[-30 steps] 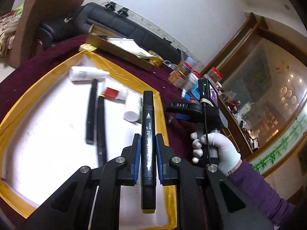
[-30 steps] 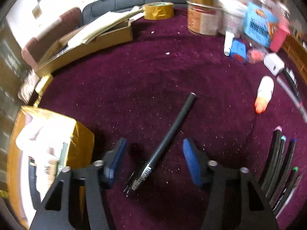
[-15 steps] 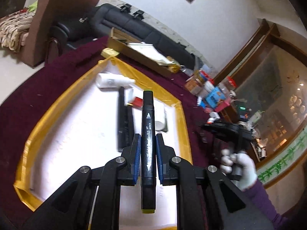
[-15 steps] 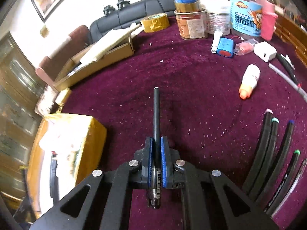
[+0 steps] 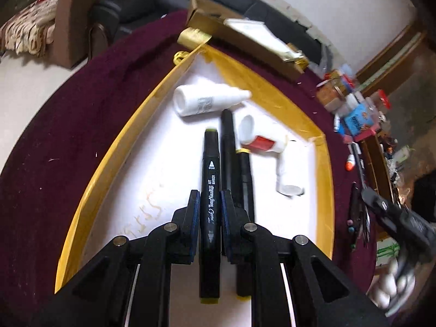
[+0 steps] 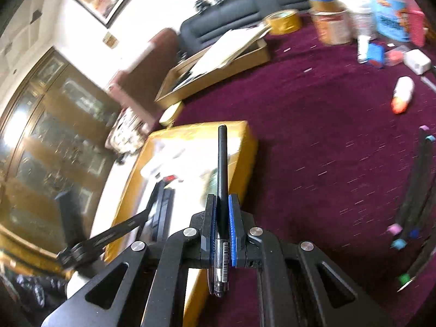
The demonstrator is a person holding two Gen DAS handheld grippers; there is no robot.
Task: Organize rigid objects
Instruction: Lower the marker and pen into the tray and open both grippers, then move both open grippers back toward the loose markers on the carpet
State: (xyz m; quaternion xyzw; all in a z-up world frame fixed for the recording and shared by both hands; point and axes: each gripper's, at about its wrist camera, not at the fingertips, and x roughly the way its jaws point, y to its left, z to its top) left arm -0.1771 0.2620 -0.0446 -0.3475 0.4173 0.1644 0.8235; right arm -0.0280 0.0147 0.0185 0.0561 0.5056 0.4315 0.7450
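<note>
Here the left gripper (image 5: 209,212) is clamped on a black art marker (image 5: 209,190), its blue pads pressing the barrel from both sides so that the marker points away along the fingers. It hangs over a shallow gold-rimmed tray (image 5: 114,147) with a white floor, which sits on a maroon tablecloth (image 5: 68,125). In the tray lie two more black markers (image 5: 228,150), side by side just right of the held one, a white squeeze bottle (image 5: 201,100) at the far end, a white bottle with a red label (image 5: 259,139) right of the markers, and another small white bottle (image 5: 286,177) nearer on the right.

The right gripper (image 6: 223,218) is closed on a slim black pen (image 6: 222,169), barcode end toward the camera and tip pointing away, above the near right corner of the same tray (image 6: 245,163). Far to the right on the cloth lies a row of black markers with coloured caps (image 6: 419,190). An orange-tipped white bottle (image 6: 402,94) lies farther off, and beyond it stand jars and tins (image 6: 331,24) beside a roll of gold tape (image 6: 283,21). An open cardboard box (image 6: 218,73) holding papers sits at the far edge.
</note>
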